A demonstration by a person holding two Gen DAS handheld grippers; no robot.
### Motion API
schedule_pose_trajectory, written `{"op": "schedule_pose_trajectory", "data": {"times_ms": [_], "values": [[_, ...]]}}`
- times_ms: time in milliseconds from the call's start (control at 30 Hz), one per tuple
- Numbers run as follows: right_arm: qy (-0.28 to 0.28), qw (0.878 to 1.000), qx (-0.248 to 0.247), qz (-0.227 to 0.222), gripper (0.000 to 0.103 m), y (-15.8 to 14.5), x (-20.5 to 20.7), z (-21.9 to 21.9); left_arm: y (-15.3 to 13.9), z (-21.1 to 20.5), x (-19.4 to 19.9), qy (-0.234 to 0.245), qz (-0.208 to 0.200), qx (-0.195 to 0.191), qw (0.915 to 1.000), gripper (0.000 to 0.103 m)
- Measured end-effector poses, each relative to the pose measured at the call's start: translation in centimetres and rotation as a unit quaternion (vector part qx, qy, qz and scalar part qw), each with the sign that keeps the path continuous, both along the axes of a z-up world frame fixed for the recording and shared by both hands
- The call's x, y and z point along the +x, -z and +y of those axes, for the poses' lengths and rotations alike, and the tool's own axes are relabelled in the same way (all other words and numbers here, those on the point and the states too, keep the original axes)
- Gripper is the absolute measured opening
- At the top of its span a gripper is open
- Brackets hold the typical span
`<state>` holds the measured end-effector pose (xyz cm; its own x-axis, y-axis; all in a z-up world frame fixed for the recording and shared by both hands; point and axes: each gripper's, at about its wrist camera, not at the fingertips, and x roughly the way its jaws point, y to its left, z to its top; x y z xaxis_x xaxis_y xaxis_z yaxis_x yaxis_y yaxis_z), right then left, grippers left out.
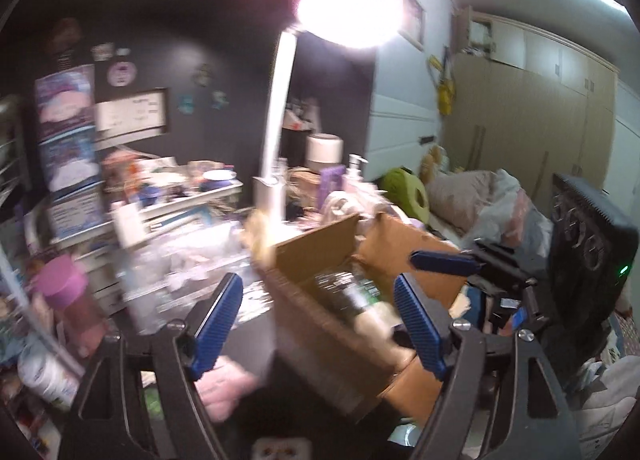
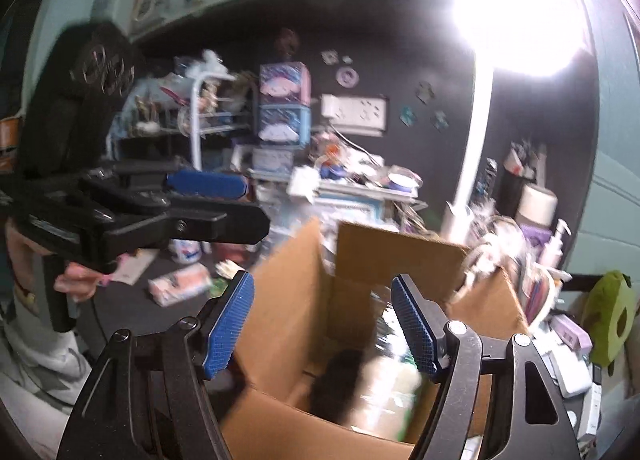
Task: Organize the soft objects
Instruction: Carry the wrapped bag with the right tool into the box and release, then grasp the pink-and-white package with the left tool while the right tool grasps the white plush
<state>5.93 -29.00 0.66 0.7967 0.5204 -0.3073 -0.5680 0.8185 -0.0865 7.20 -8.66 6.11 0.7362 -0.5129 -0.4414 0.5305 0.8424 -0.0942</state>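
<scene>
In the left wrist view, the left gripper (image 1: pixel 318 324) hangs over the near left corner of an open cardboard box (image 1: pixel 320 336), its blue pads wide apart and holding nothing. The box stands on a dark table (image 1: pixel 248 332) with its flaps up, probably so that soft things can be dropped in from above. Inside the box lie blurred items, one pale and one dark with green; I cannot tell what they are. A pink soft object (image 1: pixel 228 384) lies on the table just left of the box, below the gripper. The right gripper (image 1: pixel 442 262) reaches in from the right of the box at about rim height.

In the right wrist view, the right gripper (image 2: pixel 322 330) points down into the box (image 2: pixel 288 324), jaws apart and empty. The left gripper (image 2: pixel 208 183) is held level to the left of the box. A pink packet (image 2: pixel 180 286) lies on the table left of the box, likely waiting to be sorted.
</scene>
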Motion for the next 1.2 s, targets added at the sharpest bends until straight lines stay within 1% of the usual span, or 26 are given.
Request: {"op": "schedule_pose_trajectory", "data": {"times_ms": [100, 167, 267, 333, 467, 600, 700, 800, 867, 967, 1000, 1067, 1133, 1200], "values": [[-0.024, 1.000, -0.001, -0.015, 0.068, -0.6, -1.2, 2.3, 0.5, 3.3, -1.0, -0.033, -0.001, -0.008, 0.9994, 0.075], [-0.042, 0.999, -0.005, -0.019, 0.068, -0.8, -1.9, 4.3, 1.0, 5.9, -1.7, -0.063, -0.003, -0.012, 0.9979, 0.075], [-0.073, 0.997, -0.015, -0.014, 0.068, -0.7, -2.5, 7.6, 2.0, 9.4, -2.6, -0.110, -0.002, -0.014, 0.9938, 0.075], [-0.091, 0.996, -0.025, -0.010, 0.068, -0.3, -2.8, 9.6, 3.0, 11.7, -2.8, -0.137, 0.006, -0.017, 0.9905, 0.076], [-0.126, 0.991, -0.050, 0.012, 0.068, 0.6, -3.3, 13.5, 5.7, 15.0, -2.8, -0.175, 0.031, -0.008, 0.9841, 0.076], [-0.143, 0.986, -0.069, 0.050, 0.068, 2.5, -2.7, 16.4, 9.1, 17.0, -2.0, -0.189, 0.065, 0.002, 0.9797, 0.076], [-0.138, 0.983, -0.087, 0.081, 0.068, 4.5, -2.1, 17.7, 11.9, 17.6, -0.6, -0.198, 0.094, 0.013, 0.9755, 0.076], [-0.124, 0.981, -0.103, 0.106, 0.068, 6.5, -1.4, 18.1, 14.2, 18.0, 0.7, -0.204, 0.122, 0.025, 0.9711, 0.076], [-0.111, 0.981, -0.104, 0.119, 0.068, 7.9, -1.1, 18.1, 16.0, 18.3, 1.9, -0.209, 0.143, 0.033, 0.9667, 0.076], [-0.072, 0.983, -0.109, 0.126, 0.068, 9.4, -0.4, 17.4, 17.7, 18.4, 2.8, -0.220, 0.163, 0.049, 0.9605, 0.075], [-0.061, 0.983, -0.111, 0.133, 0.068, 9.9, -0.1, 17.1, 18.1, 18.4, 3.1, -0.219, 0.176, 0.048, 0.9585, 0.068], [-0.047, 0.982, -0.111, 0.147, 0.068, 10.6, 0.3, 16.6, 18.3, 18.4, 3.3, -0.216, 0.181, 0.045, 0.9584, 0.058], [-0.031, 0.981, -0.118, 0.150, 0.067, 11.2, 0.5, 16.1, 18.4, 18.0, 3.3, -0.218, 0.179, 0.061, 0.9576, 0.055], [-0.020, 0.980, -0.123, 0.152, 0.065, 11.5, 0.7, 15.6, 18.6, 17.6, 3.2, -0.210, 0.181, 0.072, 0.9580, 0.046]]}}
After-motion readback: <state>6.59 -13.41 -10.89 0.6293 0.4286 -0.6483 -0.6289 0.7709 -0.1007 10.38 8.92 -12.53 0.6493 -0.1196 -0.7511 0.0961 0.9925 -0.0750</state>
